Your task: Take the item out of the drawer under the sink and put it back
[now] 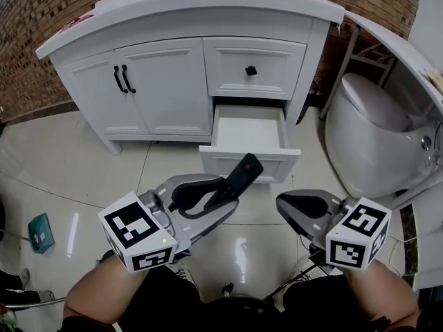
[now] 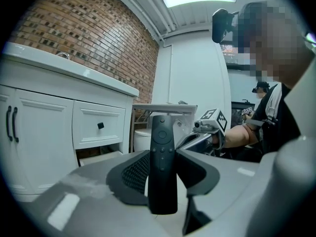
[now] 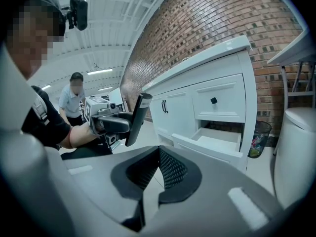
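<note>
The back of the open drawer [image 1: 284, 163] is hidden under the closed drawer [image 1: 250, 70] above it, so only the near part of its white floor shows, and that part is bare. The drawer sticks out from the lower right of the white sink cabinet [image 1: 166, 81].

The remote control [image 1: 246, 171] is out of the drawer, gripped by the left tool [image 1: 223, 194], whose jaws press on its two long sides. In the head view its lower end is buried between the jaws and its upper end pokes up and to the right, overlapping the drawer's front. In the left gripper view the remote control [image 2: 163, 167] stands upright in the left tool [image 2: 163, 157], button face toward the camera; its bottom end is covered by the tool body.

The right tool [image 1: 285, 205] hangs just right of the left one, apart from the remote control. In its own view the right tool [image 3: 158, 152] has its pads meeting at the tips with nothing between them.

A toilet [image 1: 374, 137] stands at the right, cut off by the frame edge. A small teal thing [image 1: 40, 232] lies on the floor at far left; what it is cannot be made out.
</note>
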